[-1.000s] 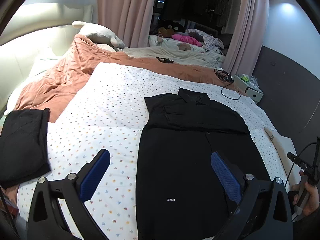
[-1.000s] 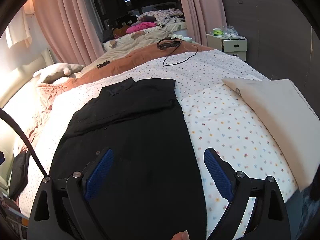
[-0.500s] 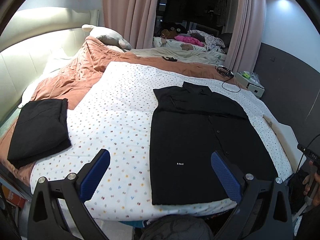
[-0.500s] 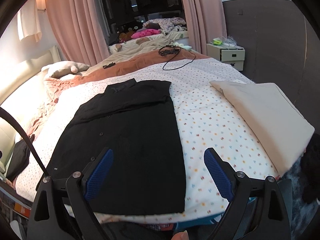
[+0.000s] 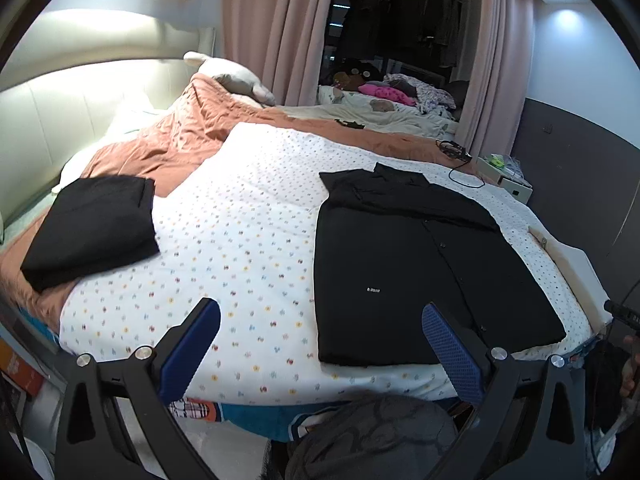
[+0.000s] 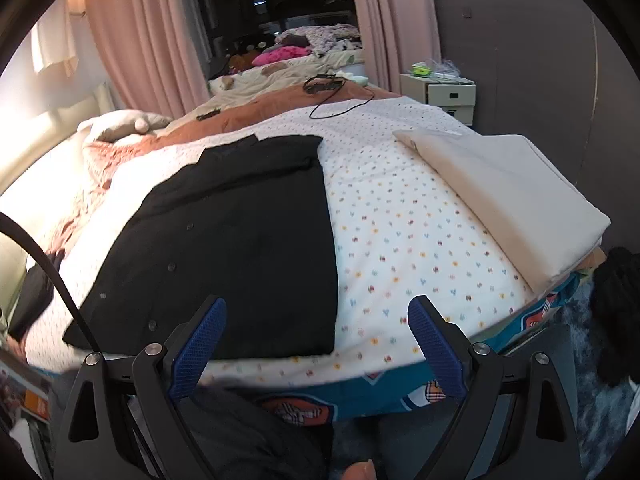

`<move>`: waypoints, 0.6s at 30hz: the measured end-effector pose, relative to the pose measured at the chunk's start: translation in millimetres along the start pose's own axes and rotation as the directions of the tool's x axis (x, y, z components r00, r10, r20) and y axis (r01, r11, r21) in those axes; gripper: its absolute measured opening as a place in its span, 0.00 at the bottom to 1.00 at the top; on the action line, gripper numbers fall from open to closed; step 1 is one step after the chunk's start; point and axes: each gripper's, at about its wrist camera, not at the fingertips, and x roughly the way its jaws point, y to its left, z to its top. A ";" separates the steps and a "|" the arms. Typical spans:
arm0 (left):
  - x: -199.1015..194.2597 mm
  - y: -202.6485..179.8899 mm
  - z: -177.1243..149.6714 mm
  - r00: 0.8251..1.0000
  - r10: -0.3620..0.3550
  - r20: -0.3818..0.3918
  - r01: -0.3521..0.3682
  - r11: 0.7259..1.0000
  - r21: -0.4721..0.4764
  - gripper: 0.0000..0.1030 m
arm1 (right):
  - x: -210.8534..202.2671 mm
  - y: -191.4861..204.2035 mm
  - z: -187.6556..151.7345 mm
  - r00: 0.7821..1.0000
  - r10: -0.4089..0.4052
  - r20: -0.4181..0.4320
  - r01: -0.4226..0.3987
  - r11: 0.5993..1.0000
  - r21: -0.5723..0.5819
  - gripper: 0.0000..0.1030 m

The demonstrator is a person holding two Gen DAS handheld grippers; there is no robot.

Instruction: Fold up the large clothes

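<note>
A black button-up shirt [image 5: 408, 264] lies flat on the dotted white bed cover [image 5: 240, 240], sleeves folded in across the top, hem near the bed's front edge. It also shows in the right wrist view [image 6: 240, 240]. My left gripper [image 5: 320, 320] is open and empty, held off the bed in front of the hem. My right gripper [image 6: 316, 316] is open and empty, above the front edge by the shirt's right corner. A folded black garment [image 5: 92, 228] lies at the bed's left side.
A cream pillow [image 6: 508, 196] lies on the bed's right side. An orange quilt [image 5: 176, 148] and a grey pillow [image 5: 236, 80] lie at the back. A black cable [image 6: 336, 96] lies at the far end. A white nightstand [image 6: 440, 92] stands by the dark wall.
Both grippers have pulled back and up from over the shirt to beyond the bed's front edge. The whole shirt and the bed edge now show. Both stay open.
</note>
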 end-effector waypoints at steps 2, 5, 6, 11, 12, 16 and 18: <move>4.7 3.1 -8.0 1.000 -0.017 -0.026 0.016 1.000 -0.020 1.00 | -0.2 -2.7 -7.3 1.000 0.002 -0.010 -0.002 1.000 -0.003 0.89; 12.7 6.8 -18.8 0.996 -0.041 -0.076 0.038 0.998 -0.049 1.00 | 2.3 -8.4 -12.3 0.999 0.010 -0.032 -0.009 1.000 0.010 0.89; 17.5 8.9 -22.5 0.994 -0.034 -0.105 0.028 0.998 -0.059 1.00 | 3.4 -10.8 -12.9 0.999 0.020 -0.036 -0.019 1.000 0.022 0.89; 32.0 16.1 -35.3 0.987 -0.089 -0.135 0.074 0.991 -0.112 1.00 | 5.4 -17.5 -21.2 0.997 0.059 -0.050 -0.056 0.997 0.060 0.89; 35.4 16.1 -36.6 0.986 -0.097 -0.135 0.082 0.990 -0.113 1.00 | 8.2 -18.5 -21.7 0.996 0.068 -0.055 -0.064 0.996 0.067 0.89; 59.1 10.3 -36.6 0.976 -0.122 -0.180 0.102 0.988 -0.115 0.89 | 20.8 -20.6 -22.7 0.992 0.094 -0.078 -0.086 0.991 0.101 0.89; 75.2 8.2 -35.9 0.968 -0.134 -0.212 0.107 0.986 -0.130 0.77 | 31.4 -21.1 -21.8 0.990 0.111 -0.091 -0.101 0.988 0.116 0.88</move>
